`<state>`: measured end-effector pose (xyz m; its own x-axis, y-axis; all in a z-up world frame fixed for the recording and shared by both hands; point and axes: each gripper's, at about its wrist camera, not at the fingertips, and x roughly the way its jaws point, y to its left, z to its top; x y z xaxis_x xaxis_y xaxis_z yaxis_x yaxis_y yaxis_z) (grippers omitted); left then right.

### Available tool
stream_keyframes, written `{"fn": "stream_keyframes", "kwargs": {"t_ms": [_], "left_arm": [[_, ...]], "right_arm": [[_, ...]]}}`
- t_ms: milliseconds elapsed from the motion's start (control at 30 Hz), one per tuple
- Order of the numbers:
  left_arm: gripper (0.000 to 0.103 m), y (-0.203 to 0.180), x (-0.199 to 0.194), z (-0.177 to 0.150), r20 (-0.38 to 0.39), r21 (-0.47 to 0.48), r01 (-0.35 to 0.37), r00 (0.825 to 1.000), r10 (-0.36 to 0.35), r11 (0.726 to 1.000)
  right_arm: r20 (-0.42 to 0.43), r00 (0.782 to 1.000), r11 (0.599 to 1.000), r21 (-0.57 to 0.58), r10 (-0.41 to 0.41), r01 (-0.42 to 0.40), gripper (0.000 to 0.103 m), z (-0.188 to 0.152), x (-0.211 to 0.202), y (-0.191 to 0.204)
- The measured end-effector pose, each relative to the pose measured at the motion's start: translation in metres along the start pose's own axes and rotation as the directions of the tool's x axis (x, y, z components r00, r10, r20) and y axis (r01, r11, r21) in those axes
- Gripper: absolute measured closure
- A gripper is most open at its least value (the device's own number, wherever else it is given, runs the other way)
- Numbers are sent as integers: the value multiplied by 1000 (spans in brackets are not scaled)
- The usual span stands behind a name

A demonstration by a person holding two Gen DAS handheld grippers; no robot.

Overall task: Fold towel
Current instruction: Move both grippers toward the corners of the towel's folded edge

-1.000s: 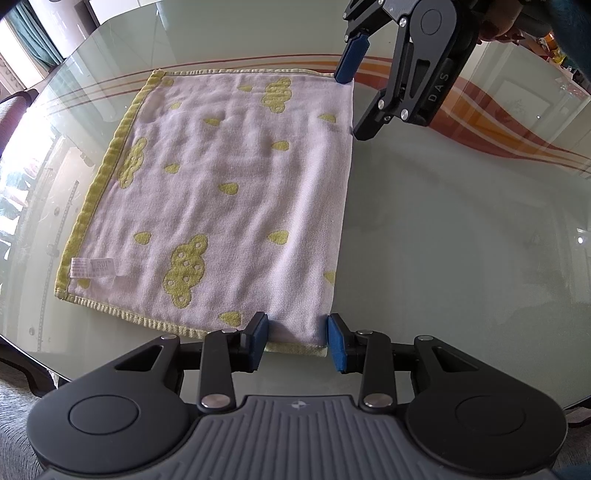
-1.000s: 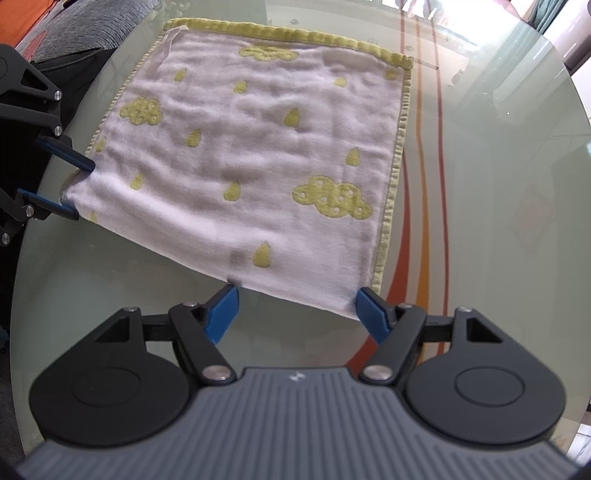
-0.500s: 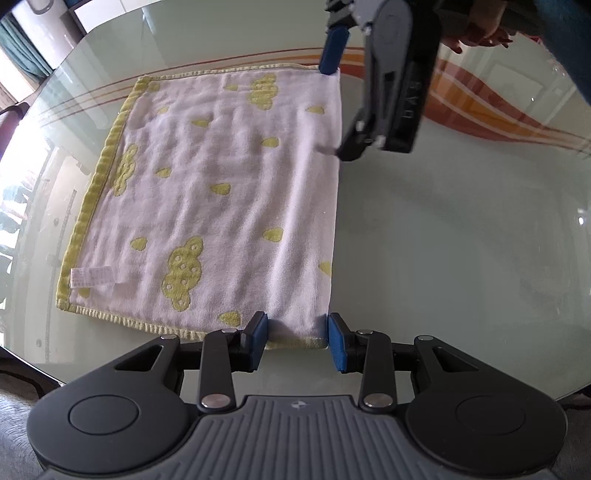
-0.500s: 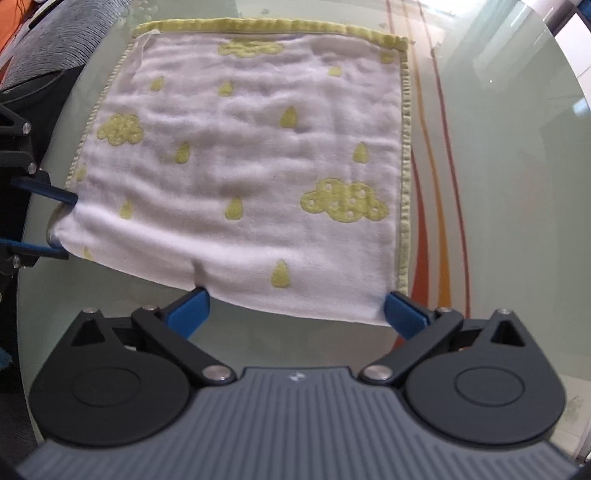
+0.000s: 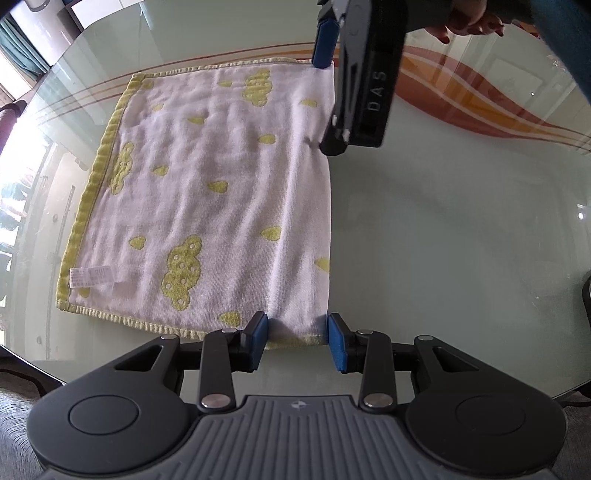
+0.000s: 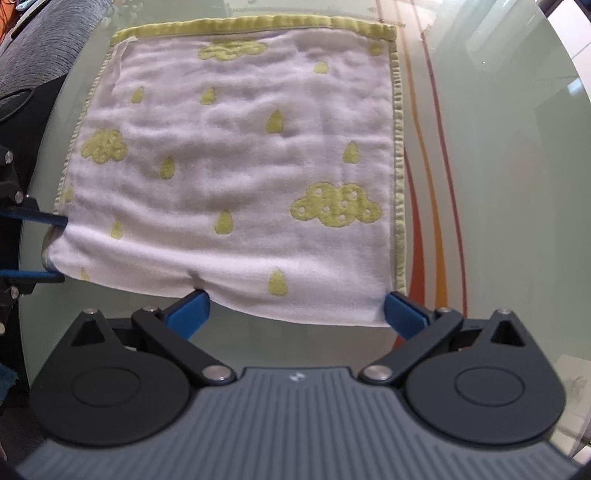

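Observation:
A white towel (image 5: 218, 192) with yellow clouds, drops and a yellow hem lies flat on the glass table; it also shows in the right wrist view (image 6: 240, 177). My left gripper (image 5: 297, 341) is open, its blue pads on either side of the towel's near right corner. My right gripper (image 6: 295, 312) is open wide, its pads straddling the towel's folded edge at the far right corner. The right gripper also shows in the left wrist view (image 5: 334, 96), over that far corner. The left gripper shows in the right wrist view (image 6: 55, 247).
The round glass table (image 5: 461, 240) has orange and red curved stripes (image 5: 480, 110) at the back right. A grey sofa (image 6: 44, 48) lies beyond the table edge. A hand (image 5: 469, 22) holds the right gripper.
The right gripper has opened wider and moved in onto the towel's far right edge. The left gripper has stayed open at the near corner.

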<state>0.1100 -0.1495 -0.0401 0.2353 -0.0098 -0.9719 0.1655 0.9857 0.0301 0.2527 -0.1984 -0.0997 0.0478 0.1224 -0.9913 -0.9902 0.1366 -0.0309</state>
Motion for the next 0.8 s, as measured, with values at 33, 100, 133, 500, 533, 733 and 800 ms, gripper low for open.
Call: {"fn": "stream_keyframes", "kwargs": {"t_ms": [33,100,133,500,533,733,800], "left_arm": [[64,-1,0,0,0,2,0,1000,0,1000],[64,-3,0,0,-2,4,0,1000,0,1000],[64,-3,-1,1,-3,4,0,1000,0,1000],[60,-6,2,3,10,-12,2,1000,-2,1000],[59,-7,2,3,12,-15,4,1000,-4,1000],[58,-9,2,4,17,-51,0,1000,1,999],[58,-7,2,4,18,-68,7,1000,-6,998]], "right_arm": [[-1,1000,1000,3,0,0,0,0,0,0],[-6,1000,1000,9,-1,1,0,1,-1,0],[-6,1000,1000,11,-1,1,0,2,-2,-1],[80,997,1000,1,-2,2,0,-10,-12,-2],[85,996,1000,-2,-2,2,0,-13,-9,-2],[104,995,999,-35,11,-7,0,-26,6,6],[106,994,999,-48,12,-7,0,-28,6,7]]}}
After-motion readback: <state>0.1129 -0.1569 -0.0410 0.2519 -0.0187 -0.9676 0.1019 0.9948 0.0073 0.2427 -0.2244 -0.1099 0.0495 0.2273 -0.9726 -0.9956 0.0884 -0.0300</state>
